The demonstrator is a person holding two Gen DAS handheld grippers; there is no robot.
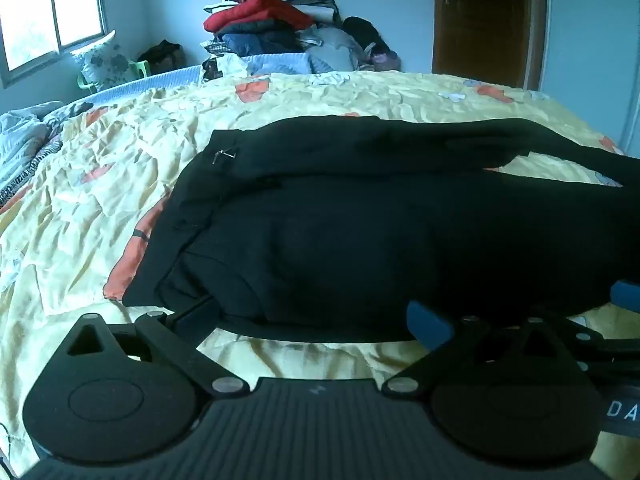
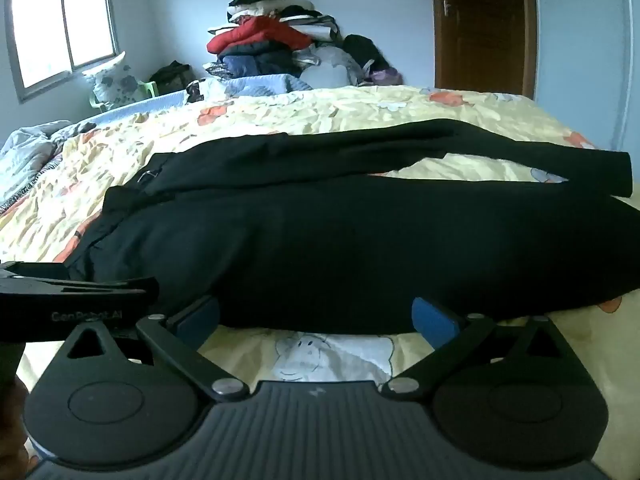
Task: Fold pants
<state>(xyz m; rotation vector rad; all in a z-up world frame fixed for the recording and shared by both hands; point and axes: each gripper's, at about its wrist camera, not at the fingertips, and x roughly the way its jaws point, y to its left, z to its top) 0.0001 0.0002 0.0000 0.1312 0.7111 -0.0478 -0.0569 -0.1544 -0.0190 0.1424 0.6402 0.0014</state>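
With the black pants (image 2: 360, 232) spread across the yellow floral bedspread (image 1: 120, 152), both your left gripper (image 1: 316, 320) and right gripper (image 2: 316, 320) stand spread, empty, at the pants' near edge: pinch both layers evenly before lifting.

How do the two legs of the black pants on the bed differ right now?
The near leg of the black fabric pants lies broad and bulky along the bed's front edge; the far leg looks narrower and flatter, its cuff visible at the right. A yellow floral bedsheet shows between them. Both run rightward from the waist.
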